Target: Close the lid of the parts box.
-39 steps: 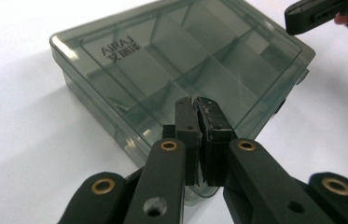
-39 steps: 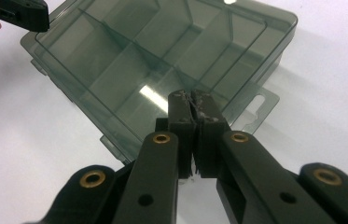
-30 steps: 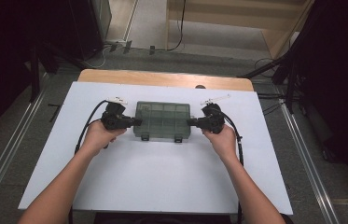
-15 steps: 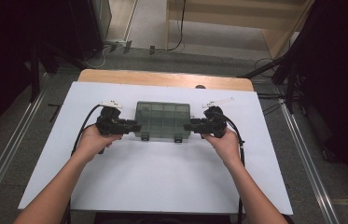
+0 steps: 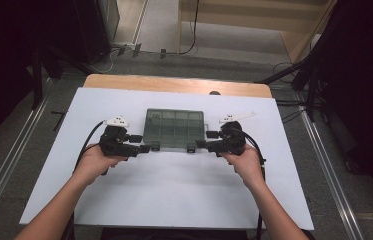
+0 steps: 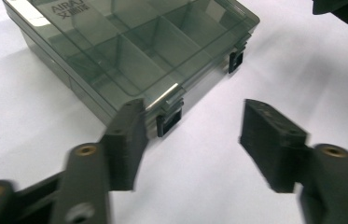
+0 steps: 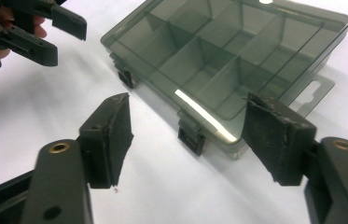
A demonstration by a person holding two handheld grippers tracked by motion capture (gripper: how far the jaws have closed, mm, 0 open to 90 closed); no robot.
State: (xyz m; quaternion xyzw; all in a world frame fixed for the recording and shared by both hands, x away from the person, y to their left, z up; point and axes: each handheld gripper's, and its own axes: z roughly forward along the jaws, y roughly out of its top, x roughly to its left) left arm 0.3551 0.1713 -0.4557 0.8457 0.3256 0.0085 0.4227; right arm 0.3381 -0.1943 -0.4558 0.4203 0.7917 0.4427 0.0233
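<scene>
both pairs of black jaws stand wide and have just been opening, with nothing pinched between them. the left gripper (image 6: pixel 190 140) points at the near left corner of the smoky grey see-through plastic organiser box with divided compartments (image 6: pixel 129 51); one of its fingers (image 6: pixel 125 140) sits just beside, perhaps touching, the box's front wall next to the left black latch (image 6: pixel 169 122). the right gripper (image 7: pixel 188 140) frames the right black latch (image 7: pixel 191 135), its pads on either side and apart from it. in the high view the box (image 5: pixel 174 127) lies lid shut on the white table sheet (image 5: pixel 164 200), between the left gripper (image 5: pixel 141 147) and the right gripper (image 5: pixel 204 145), the person's hands behind them.

judging from this, the work looks like undoing the latches. the risks: a jaw tip may slip off the small, smooth latch and snap past it; a push at the front wall could slide the light box away across the slick sheet; lifting one latch alone might tip the box or twist the lid. the left finger so near the wall could nudge the box before the latch is caught.
</scene>
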